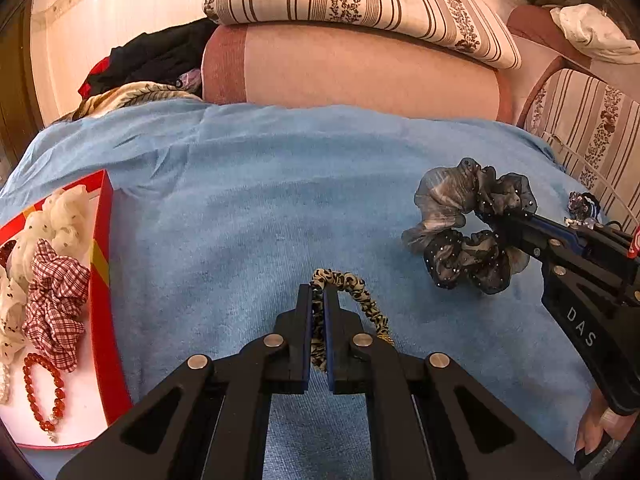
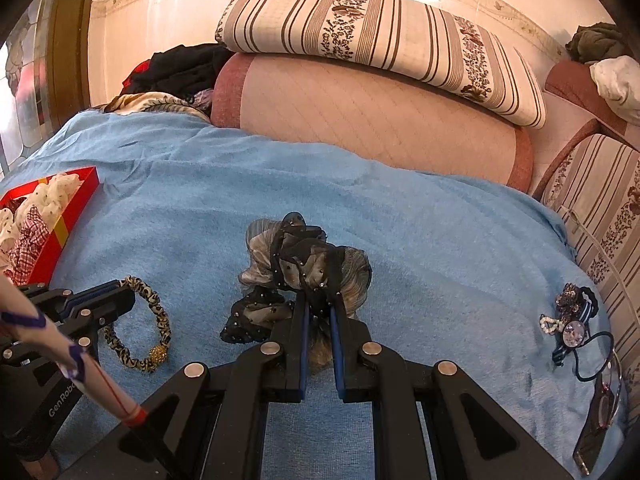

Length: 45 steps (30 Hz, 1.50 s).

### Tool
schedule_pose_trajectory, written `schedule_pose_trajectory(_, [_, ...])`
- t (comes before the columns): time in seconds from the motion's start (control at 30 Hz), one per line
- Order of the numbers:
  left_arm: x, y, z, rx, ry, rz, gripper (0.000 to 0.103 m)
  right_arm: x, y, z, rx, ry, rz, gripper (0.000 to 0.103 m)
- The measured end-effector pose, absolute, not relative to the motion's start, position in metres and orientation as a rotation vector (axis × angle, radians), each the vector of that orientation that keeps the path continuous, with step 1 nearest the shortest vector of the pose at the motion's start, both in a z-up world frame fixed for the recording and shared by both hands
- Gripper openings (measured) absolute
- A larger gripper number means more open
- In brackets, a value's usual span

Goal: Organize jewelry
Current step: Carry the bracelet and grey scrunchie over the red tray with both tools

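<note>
Both grips look made: the left gripper (image 1: 319,300) pinches the leopard-print band (image 1: 360,296) and the right gripper (image 2: 319,304) clamps the dark sheer scrunchie (image 2: 296,272) (both on the blue towel (image 1: 240,200)), so next comes carrying them left into the red box (image 1: 102,248).

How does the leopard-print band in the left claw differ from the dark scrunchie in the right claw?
The leopard-print band is a thin, tan and black spotted loop with a gold bead; the dark scrunchie is a wide, puffy ruffle of sheer grey and black fabric with small studs. The band keeps an open ring shape, while the scrunchie is bunched and folded. Both lie on the blue towel, and each is pinched by a shut claw: left claw, right claw.
</note>
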<state>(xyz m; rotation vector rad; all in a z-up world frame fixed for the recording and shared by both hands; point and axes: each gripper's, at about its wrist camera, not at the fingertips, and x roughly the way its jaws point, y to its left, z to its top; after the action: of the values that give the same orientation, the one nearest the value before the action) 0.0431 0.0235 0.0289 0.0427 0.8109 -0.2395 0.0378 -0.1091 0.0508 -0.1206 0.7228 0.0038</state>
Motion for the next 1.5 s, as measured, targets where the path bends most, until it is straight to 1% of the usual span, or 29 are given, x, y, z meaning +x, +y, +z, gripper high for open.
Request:
schedule_pose_trajectory(0.57, [0.026, 0.054, 0.075, 0.010, 0.695, -0.192, 0.005, 0.012, -0.103, 0.083, -0.038, 0.604, 0.076, 0.011])
schedule_pose_trajectory(0.8, [0.013, 0.083, 0.089, -0.008, 0.663, -0.159, 0.005, -0.004, -0.078, 0.092, -0.040, 0.574, 0.135, 0.011])
schedule_pose_trajectory(1.03, [-0.004, 0.118, 0.104, -0.039, 0.631, -0.131, 0.005, -0.019, -0.031, 0.099, -0.039, 0.561, 0.207, 0.011])
schedule_pose_trajectory(1.3, [-0.038, 0.182, 0.133, -0.109, 0.562, -0.047, 0.005, -0.031, 0.036, 0.113, 0.010, 0.561, 0.325, 0.011])
schedule_pose_trajectory(1.5, [-0.064, 0.257, 0.130, -0.167, 0.584, 0.093, 0.005, -0.029, 0.077, 0.120, 0.009, 0.574, 0.399, 0.011])
